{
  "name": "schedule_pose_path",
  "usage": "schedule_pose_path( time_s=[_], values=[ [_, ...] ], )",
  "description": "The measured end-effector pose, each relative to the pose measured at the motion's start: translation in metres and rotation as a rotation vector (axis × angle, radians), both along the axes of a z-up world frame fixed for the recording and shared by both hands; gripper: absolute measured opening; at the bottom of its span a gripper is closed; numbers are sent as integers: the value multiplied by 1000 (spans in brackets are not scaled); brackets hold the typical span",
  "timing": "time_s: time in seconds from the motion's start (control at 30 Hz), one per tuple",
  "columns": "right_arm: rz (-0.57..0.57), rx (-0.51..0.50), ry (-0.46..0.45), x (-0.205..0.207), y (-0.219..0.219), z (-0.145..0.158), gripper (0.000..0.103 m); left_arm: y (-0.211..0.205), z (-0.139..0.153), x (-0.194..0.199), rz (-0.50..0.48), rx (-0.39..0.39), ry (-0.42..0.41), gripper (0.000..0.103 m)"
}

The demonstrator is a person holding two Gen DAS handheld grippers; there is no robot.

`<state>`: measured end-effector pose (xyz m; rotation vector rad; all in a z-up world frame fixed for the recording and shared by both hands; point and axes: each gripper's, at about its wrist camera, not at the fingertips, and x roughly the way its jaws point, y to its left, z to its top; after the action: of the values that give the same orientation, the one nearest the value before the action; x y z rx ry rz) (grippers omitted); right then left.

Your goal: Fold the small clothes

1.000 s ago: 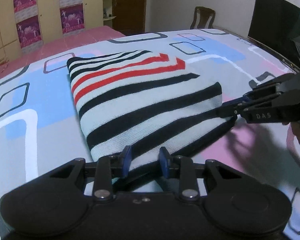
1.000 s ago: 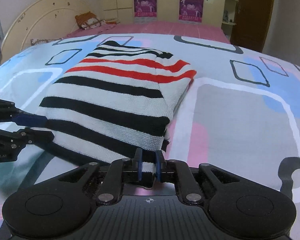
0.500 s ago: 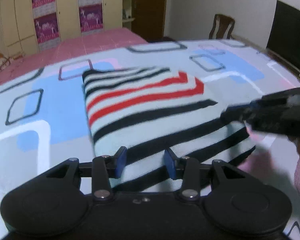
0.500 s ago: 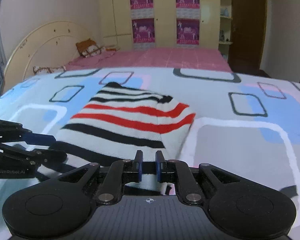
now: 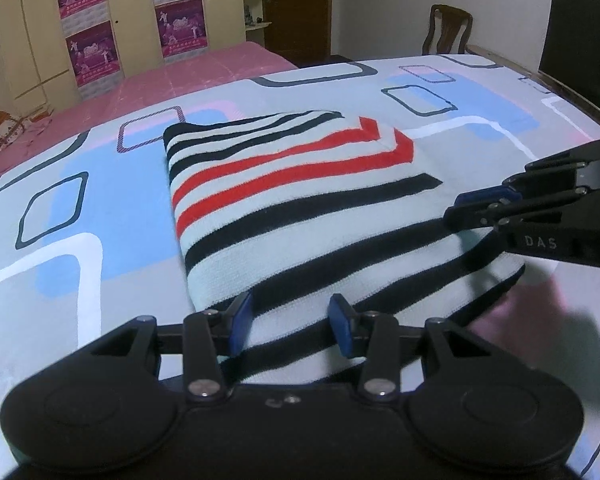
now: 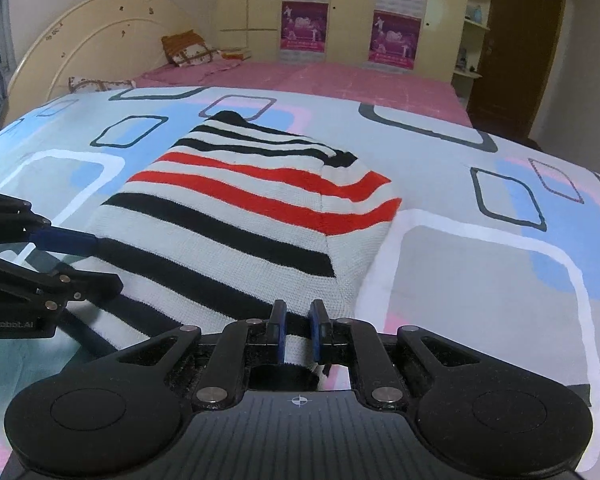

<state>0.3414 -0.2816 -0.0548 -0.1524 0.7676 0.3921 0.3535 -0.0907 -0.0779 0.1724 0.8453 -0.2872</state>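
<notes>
A folded knit sweater (image 5: 300, 208) with black, white and red stripes lies on the patterned bedspread (image 5: 100, 208). My left gripper (image 5: 290, 326) is at its near left edge. Its blue pads stand apart, and the striped cloth lies loose between them. My right gripper (image 6: 297, 330) is shut on the sweater's (image 6: 236, 216) near right edge, with cloth pinched between its blue pads. Each gripper shows in the other's view: the right gripper (image 5: 456, 207) over the sweater's right side, the left gripper (image 6: 104, 262) at its left side.
A pink bed (image 6: 340, 80) with a cream headboard (image 6: 80, 40) lies beyond the bedspread. Yellow wardrobe doors with posters (image 5: 88, 48) line the far wall. A wooden chair (image 5: 448, 32) and a dark screen (image 5: 580, 40) stand at the right.
My left gripper's jaws have widened and no longer pinch the sweater's edge. The right gripper has kept its hold on the cloth. Both views have drawn back slightly and show more of the room.
</notes>
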Motion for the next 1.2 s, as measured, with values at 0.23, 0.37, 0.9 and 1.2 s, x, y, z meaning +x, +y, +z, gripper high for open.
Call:
schedule_pose_path(
  time_s=[0.23, 0.37, 0.9, 1.2],
  values=[
    [-18, 41, -43, 4, -9, 18, 11, 2, 16, -4, 17, 4, -62, 82],
    [-58, 117, -50, 33, -20, 25, 11, 7, 21, 14, 57, -21, -64, 68],
    [-145, 332, 68, 92, -67, 19, 76, 38, 5, 57, 165, -129, 52, 86],
    [-206, 765, 395, 101, -140, -18, 71, 68, -9, 76, 191, -367, 169, 83]
  ],
)
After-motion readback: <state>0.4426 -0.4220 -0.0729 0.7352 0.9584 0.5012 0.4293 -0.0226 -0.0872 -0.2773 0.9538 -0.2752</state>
